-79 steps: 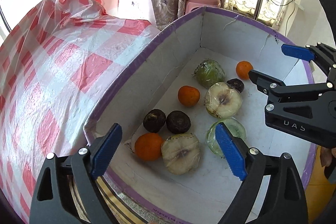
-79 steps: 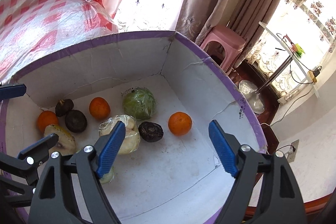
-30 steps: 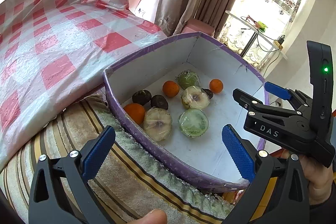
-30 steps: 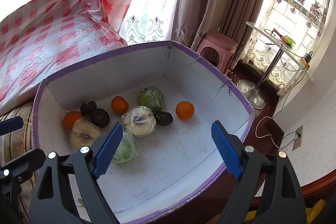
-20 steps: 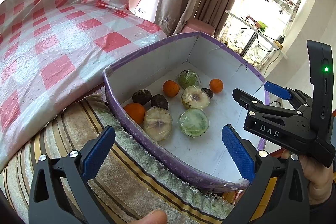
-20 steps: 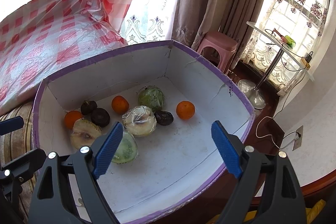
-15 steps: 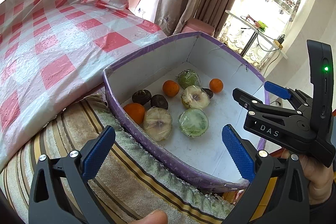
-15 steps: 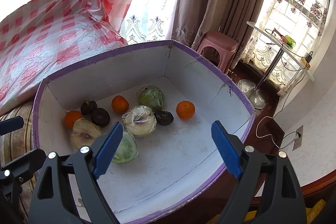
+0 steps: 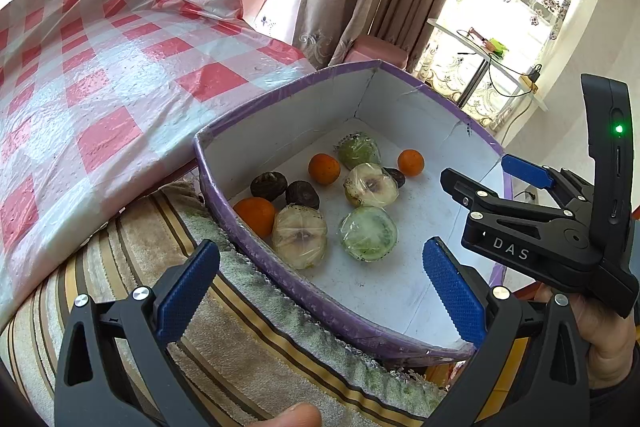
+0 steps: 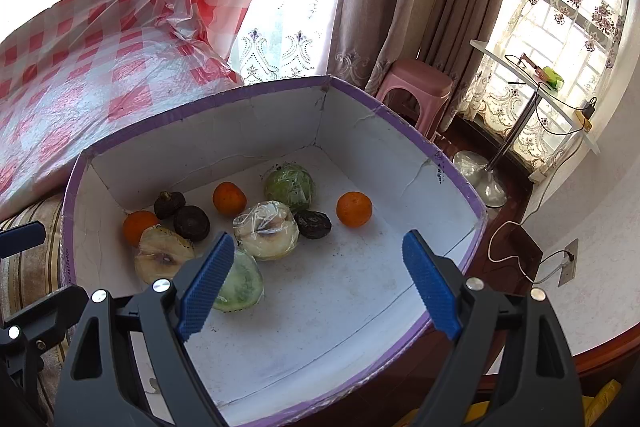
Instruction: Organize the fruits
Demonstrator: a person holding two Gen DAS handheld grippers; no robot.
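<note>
A white cardboard box with a purple rim (image 9: 280,279) (image 10: 400,119) holds the fruit. Inside lie three oranges, one apart at the far right (image 9: 410,162) (image 10: 354,209), several plastic-wrapped cut fruits (image 9: 368,233) (image 10: 266,229), a wrapped green one (image 10: 289,186) and dark round fruits (image 9: 302,194) (image 10: 191,223). My left gripper (image 9: 320,291) hangs open above the box's near rim, nothing between its blue pads. My right gripper (image 10: 316,279) (image 9: 486,175) hovers open over the box's bare near floor, empty too.
The box rests on a striped towel (image 9: 248,343) beside a red-checked plastic cover (image 9: 100,75). Beyond the box stand a pink stool (image 10: 416,83), curtains and a small white table (image 10: 536,87). A hand (image 9: 600,339) holds the right gripper; a fingertip (image 9: 296,417) shows at the bottom edge.
Since the oldest frames both grippers have pulled back from inside the box to above its near rim. Over the last second nothing has moved.
</note>
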